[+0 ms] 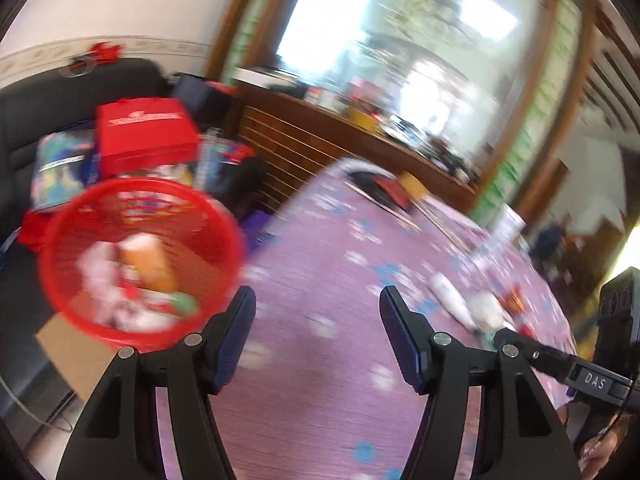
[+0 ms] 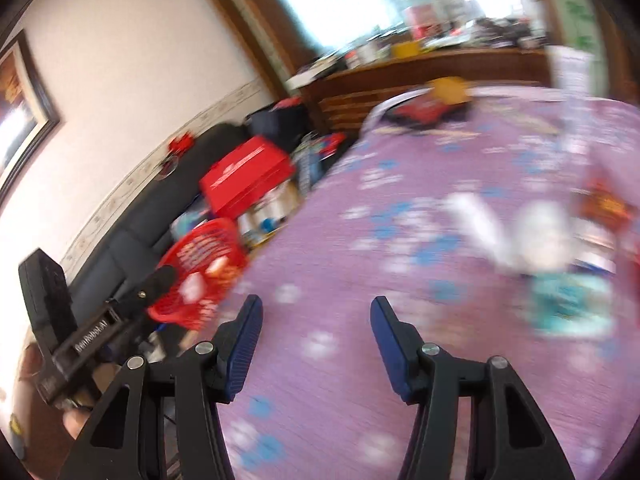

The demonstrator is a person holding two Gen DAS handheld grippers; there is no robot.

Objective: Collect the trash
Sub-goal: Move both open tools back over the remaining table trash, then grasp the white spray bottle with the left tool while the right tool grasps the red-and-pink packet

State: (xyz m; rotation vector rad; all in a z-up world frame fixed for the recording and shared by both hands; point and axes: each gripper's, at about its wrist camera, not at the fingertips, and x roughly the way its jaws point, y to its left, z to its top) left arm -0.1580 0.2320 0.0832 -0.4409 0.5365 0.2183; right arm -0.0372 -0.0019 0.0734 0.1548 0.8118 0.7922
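My left gripper (image 1: 318, 304) and right gripper (image 2: 316, 314) both stand apart, empty, above the purple tablecloth (image 1: 320, 380); red basket (image 1: 140, 256) holds trash

We seem to be in a home's living room: a dark sofa (image 1: 44, 120) piled with boxes, a wooden sideboard (image 2: 420, 68), and a floral-clothed worktop (image 1: 320, 280).

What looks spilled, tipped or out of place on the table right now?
Trash is scattered on the purple tablecloth: a white bottle lies on its side beside white crumpled pieces and wrappers. Too blurred to judge more.
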